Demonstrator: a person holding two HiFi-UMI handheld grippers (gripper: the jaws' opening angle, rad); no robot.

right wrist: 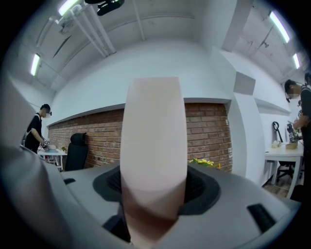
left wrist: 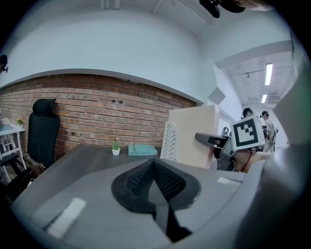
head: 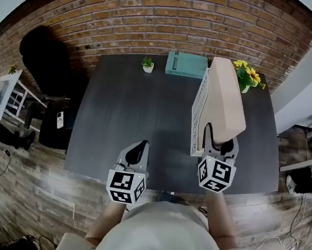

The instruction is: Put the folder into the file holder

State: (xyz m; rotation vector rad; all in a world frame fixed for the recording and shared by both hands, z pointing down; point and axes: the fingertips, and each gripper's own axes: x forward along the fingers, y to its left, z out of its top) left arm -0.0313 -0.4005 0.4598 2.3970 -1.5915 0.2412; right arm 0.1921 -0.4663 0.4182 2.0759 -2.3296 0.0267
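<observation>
A beige folder (head: 226,99) stands upright over the right half of the dark table (head: 123,118), close against the slatted side of a white file holder (head: 198,112). My right gripper (head: 220,148) is shut on the folder's near edge. Whether the folder's lower edge rests inside the holder I cannot tell. In the right gripper view the folder (right wrist: 154,141) fills the gap between the jaws of that gripper (right wrist: 154,194). My left gripper (head: 138,150) hovers near the table's front edge, shut and holding nothing. The left gripper view shows its pads (left wrist: 154,180) together, with the holder (left wrist: 169,141) and folder (left wrist: 194,136) to the right.
At the table's far edge are a teal book (head: 186,64), a small potted plant (head: 147,64) and yellow flowers (head: 247,76). A black office chair (head: 46,58) and a white shelf (head: 8,96) stand to the left. A person (right wrist: 36,129) stands in the background.
</observation>
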